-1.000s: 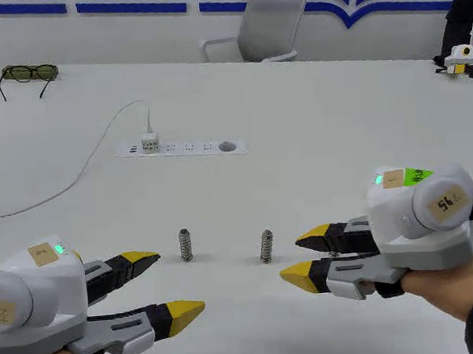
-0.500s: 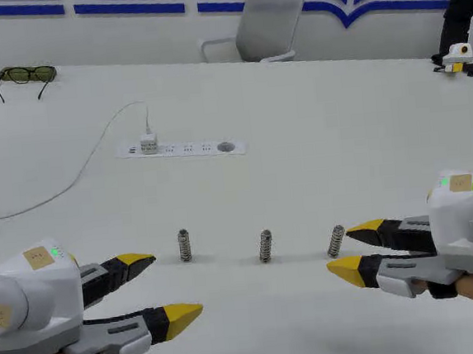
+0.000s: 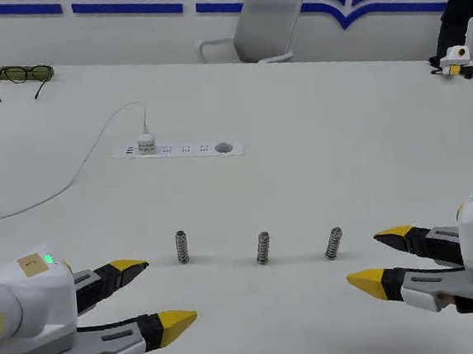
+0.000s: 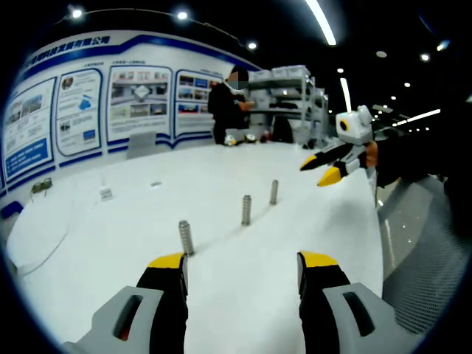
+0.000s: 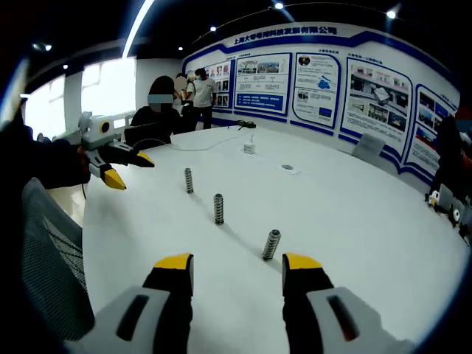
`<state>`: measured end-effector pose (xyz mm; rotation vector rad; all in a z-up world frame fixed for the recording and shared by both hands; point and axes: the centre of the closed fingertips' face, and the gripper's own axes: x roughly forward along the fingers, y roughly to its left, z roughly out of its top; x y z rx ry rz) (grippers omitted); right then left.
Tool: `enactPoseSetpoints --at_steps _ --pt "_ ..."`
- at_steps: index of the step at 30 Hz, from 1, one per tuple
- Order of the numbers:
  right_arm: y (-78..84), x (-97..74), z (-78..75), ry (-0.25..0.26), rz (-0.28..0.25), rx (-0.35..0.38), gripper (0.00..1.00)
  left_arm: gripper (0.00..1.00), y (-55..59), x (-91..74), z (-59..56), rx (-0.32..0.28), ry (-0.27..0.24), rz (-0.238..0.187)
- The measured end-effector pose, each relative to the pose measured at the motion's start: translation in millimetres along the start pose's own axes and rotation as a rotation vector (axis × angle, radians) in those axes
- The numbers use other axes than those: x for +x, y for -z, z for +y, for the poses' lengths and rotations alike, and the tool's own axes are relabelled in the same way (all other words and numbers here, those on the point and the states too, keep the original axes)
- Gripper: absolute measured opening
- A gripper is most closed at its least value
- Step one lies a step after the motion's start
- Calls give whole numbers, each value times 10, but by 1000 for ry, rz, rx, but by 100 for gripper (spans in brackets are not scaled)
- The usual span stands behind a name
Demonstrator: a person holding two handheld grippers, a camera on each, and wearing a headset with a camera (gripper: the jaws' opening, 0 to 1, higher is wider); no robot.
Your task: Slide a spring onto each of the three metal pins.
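Three upright pins each carry a coiled spring, standing in a row on the white table: left spring (image 3: 181, 247), middle spring (image 3: 263, 247), right spring (image 3: 333, 243). The same row appears in the left gripper view, with the nearest spring (image 4: 186, 237) ahead of the jaws, and in the right gripper view, with the nearest spring (image 5: 271, 245). My left gripper (image 3: 150, 293) is open at the lower left, empty, short of the left spring. My right gripper (image 3: 381, 257) is open at the lower right, empty, just right of the right spring.
A white power strip (image 3: 180, 149) with a plugged-in cable (image 3: 86, 165) lies mid-table. Sunglasses (image 3: 22, 74) rest at the far left corner. A grey chair (image 3: 264, 21) stands behind the table. People (image 5: 161, 103) stand at the table's far end.
My right gripper has pulled back to the right, away from the right spring, which it had hidden a second ago and which now stands on its pin. The left gripper has barely shifted.
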<state>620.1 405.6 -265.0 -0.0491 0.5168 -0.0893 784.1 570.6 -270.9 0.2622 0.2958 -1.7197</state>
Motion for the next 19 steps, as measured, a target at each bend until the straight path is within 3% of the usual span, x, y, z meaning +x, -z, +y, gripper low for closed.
enactPoseSetpoints --at_steps 19 --pt "79 -32 -43 12 -33 24 60 64 48 5 30 -11 -10 15"
